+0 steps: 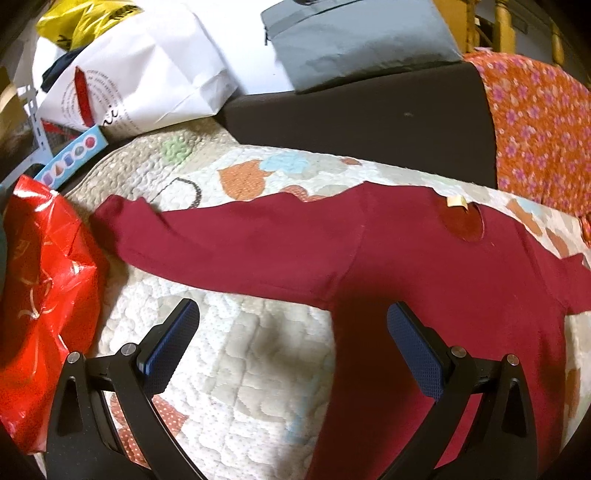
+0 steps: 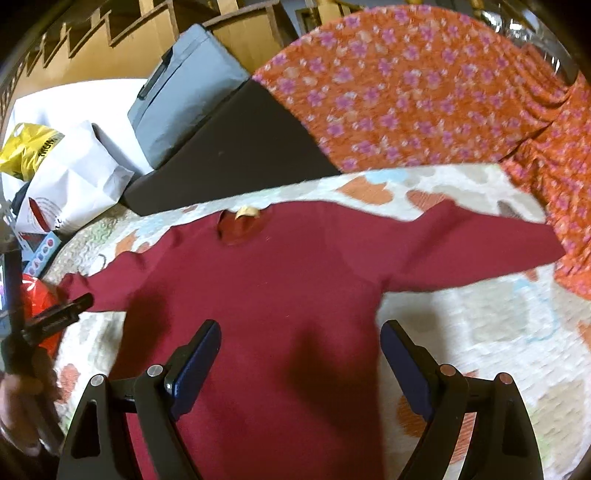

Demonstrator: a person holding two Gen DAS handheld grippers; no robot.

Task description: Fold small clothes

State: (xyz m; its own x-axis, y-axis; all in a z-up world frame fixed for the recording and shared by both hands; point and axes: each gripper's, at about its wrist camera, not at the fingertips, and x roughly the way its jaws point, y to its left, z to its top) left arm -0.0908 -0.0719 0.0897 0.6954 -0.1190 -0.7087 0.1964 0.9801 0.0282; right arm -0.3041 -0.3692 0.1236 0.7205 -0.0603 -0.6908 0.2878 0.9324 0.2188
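Observation:
A dark red long-sleeved top (image 1: 424, 280) lies spread flat on a patterned quilt (image 1: 240, 369), neck opening at the far side, both sleeves stretched out. It also shows in the right wrist view (image 2: 280, 295). My left gripper (image 1: 291, 317) is open and empty, hovering over the quilt just below the left sleeve and beside the body's left edge. My right gripper (image 2: 299, 336) is open and empty, above the top's body near its right side. The left gripper also shows at the left edge of the right wrist view (image 2: 55, 317).
A red plastic bag (image 1: 40, 295) lies at the quilt's left edge. A white paper bag (image 1: 140, 77), a yellow bag (image 1: 74, 22), a grey pouch (image 1: 362, 40) and a dark cushion (image 1: 369, 114) sit beyond. An orange flowered cloth (image 2: 424, 92) lies at the far right.

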